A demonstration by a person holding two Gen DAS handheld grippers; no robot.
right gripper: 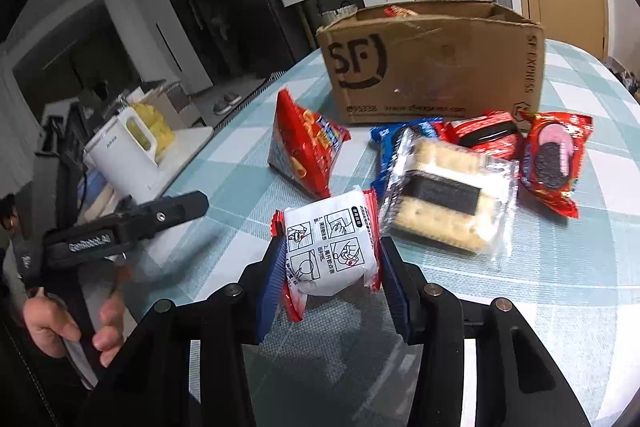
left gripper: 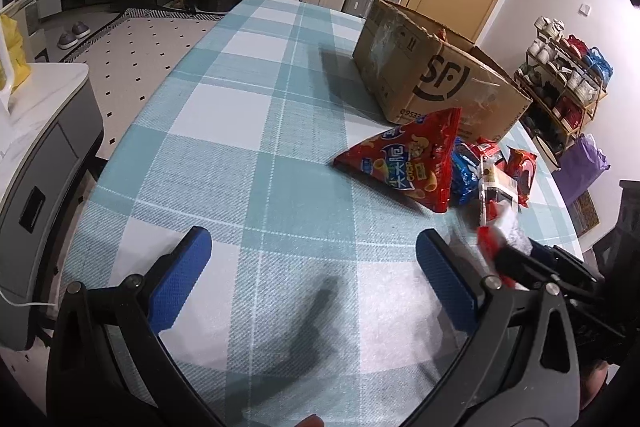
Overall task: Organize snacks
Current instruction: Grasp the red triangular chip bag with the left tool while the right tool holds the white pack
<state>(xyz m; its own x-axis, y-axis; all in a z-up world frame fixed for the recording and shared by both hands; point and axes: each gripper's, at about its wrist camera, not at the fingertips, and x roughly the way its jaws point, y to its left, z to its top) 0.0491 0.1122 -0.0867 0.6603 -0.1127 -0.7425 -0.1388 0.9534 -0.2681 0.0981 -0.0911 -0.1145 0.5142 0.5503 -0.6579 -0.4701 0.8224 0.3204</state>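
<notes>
Fingers of my right gripper [right gripper: 330, 263] clamping a white packet [right gripper: 330, 247], left gripper [left gripper: 312, 267] wide over bare counter [left gripper: 240, 107], box [right gripper: 432, 67] beyond.

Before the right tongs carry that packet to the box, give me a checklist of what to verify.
1. Grip on the white and red snack packet: ok, the right tongs are shut on it, pads pressing both sides.
2. Packet clear of the table: cannot tell, its lower edge hangs near the checked tablecloth.
3. Cardboard box open on top: ok, the flaps are up and a red wrapper shows inside.
4. Path to the box: not ok if kept low, the cracker pack and red chip bag lie between.
5. Left tongs out of the way: ok, open, empty, off to the side.
</notes>
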